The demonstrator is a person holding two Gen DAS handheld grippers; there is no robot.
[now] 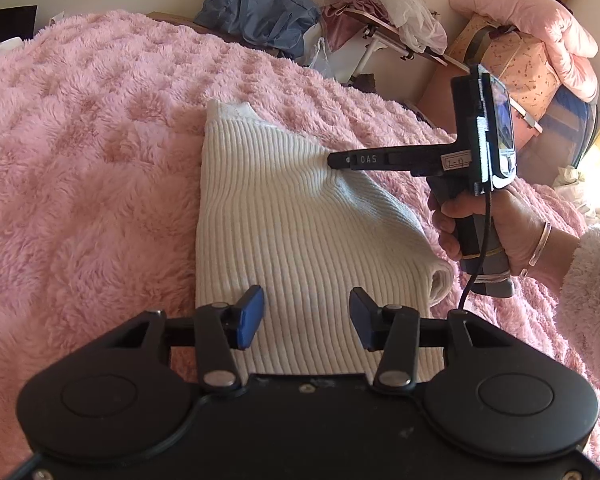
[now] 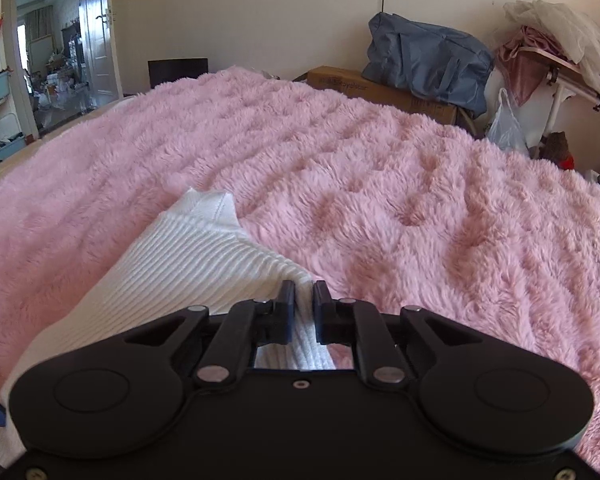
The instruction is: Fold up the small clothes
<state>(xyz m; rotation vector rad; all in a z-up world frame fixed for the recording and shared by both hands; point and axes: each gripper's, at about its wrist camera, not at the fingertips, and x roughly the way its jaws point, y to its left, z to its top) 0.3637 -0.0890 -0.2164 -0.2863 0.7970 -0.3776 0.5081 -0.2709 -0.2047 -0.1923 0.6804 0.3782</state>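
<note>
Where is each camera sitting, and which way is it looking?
Left wrist view: sits on the left tool, looking down along its open fingers over the white ribbed garment on the pink fluffy blanket; it also shows the right tool and the hand holding it.
Right wrist view: sits on the right tool, looking across the bed toward the wall; its fingers pinch the garment's edge.
Shared: garment, blanket, and the blue bag.
</note>
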